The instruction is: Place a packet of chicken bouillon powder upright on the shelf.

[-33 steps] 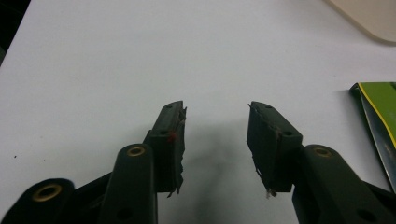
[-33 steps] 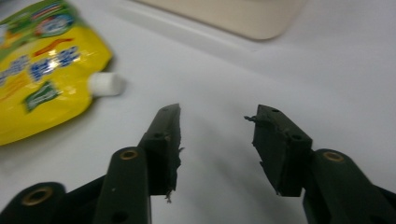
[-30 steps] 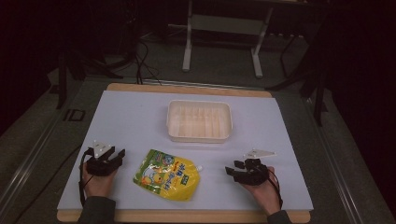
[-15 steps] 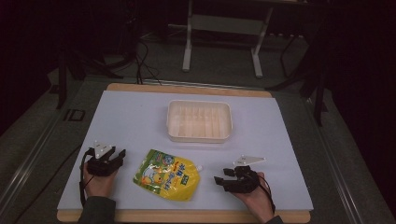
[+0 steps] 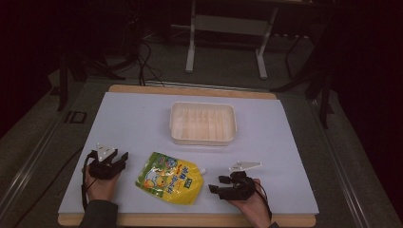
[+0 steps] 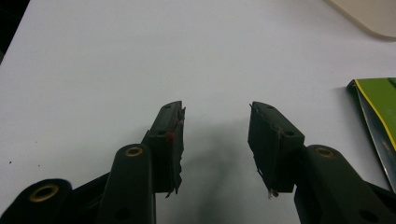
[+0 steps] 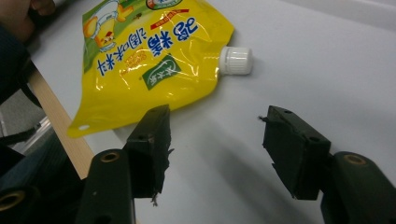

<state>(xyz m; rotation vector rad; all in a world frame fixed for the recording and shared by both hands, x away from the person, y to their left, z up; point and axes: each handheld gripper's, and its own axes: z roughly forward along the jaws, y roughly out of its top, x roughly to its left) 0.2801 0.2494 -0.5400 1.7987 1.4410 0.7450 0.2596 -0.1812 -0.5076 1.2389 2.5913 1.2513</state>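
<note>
- two jaws of the right gripper stand wide apart, having just been opening, with bare table between them.
- the yellow pouch lies flat just beside them, its white cap pointing their way.
- best to slide in low and take the pouch near the cap.
- the left gripper rests spread and empty; the tray waits farther back.

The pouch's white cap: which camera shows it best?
The right gripper view: the cap is close and sharp on the yellow pouch. The high view shows it as a tiny white dot; the left gripper view catches just the pouch's edge.
</note>
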